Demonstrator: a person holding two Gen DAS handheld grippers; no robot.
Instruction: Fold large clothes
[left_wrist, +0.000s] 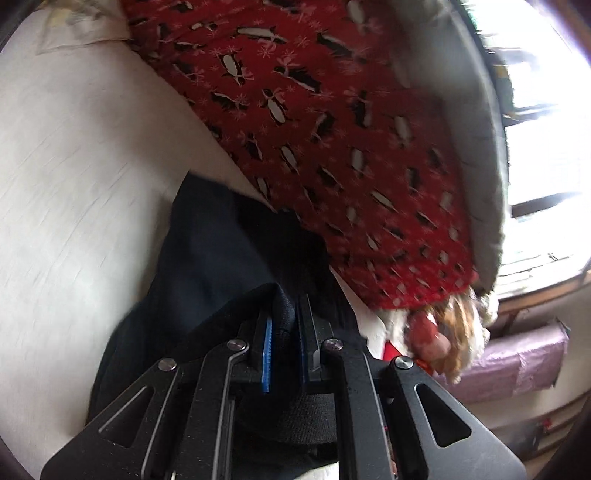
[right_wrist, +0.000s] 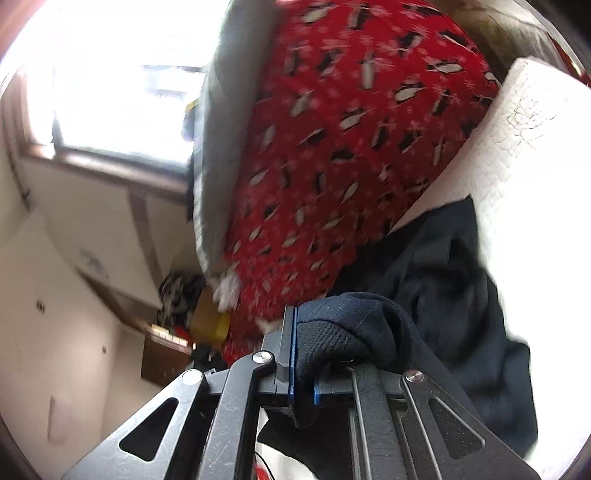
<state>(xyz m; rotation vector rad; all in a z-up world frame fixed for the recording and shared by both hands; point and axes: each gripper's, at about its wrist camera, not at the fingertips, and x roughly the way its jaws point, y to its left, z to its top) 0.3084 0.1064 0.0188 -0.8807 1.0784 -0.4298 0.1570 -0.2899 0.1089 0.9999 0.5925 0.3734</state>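
The dark navy garment (left_wrist: 207, 258) is clamped by the left gripper (left_wrist: 284, 325) and right gripper (right_wrist: 301, 354), both nearly closed on ribbed edges, seemingly for spreading near the red penguin-print blanket (left_wrist: 332, 122).

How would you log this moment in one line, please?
left claw: shut on garment | right claw: shut on garment | blanket: behind

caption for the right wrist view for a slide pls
Right gripper shut on a dark navy knit garment, beside a red penguin-print blanket.
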